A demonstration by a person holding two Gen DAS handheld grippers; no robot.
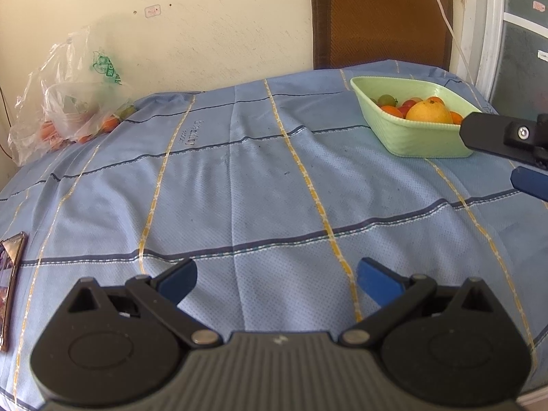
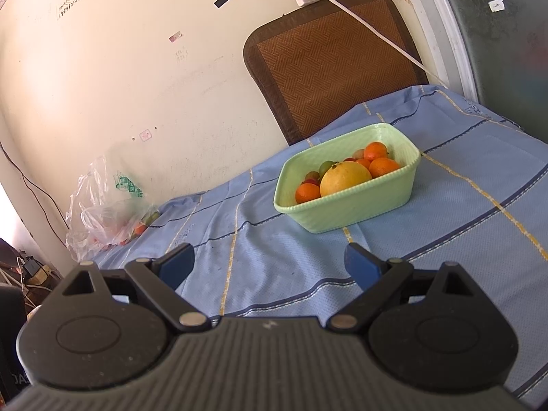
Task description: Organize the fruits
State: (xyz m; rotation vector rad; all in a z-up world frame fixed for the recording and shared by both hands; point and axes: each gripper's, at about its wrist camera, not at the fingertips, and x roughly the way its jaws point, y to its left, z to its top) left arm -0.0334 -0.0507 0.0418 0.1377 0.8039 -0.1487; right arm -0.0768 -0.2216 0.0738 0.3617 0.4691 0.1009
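A pale green basket (image 1: 407,137) (image 2: 356,205) stands on the blue checked tablecloth at the far right. It holds a large yellow citrus fruit (image 1: 428,111) (image 2: 345,178), several small oranges (image 2: 383,166) and some grapes (image 2: 325,167). My left gripper (image 1: 276,279) is open and empty, low over the cloth, well to the left of the basket. My right gripper (image 2: 269,263) is open and empty, just in front of the basket; it also shows in the left wrist view (image 1: 493,156) beside the basket's right end.
A clear plastic bag (image 1: 73,96) (image 2: 109,205) with small oranges and grapes inside lies at the table's far left by the wall. A brown chair back (image 1: 382,15) (image 2: 328,65) stands behind the table. A phone (image 1: 10,274) lies at the left edge.
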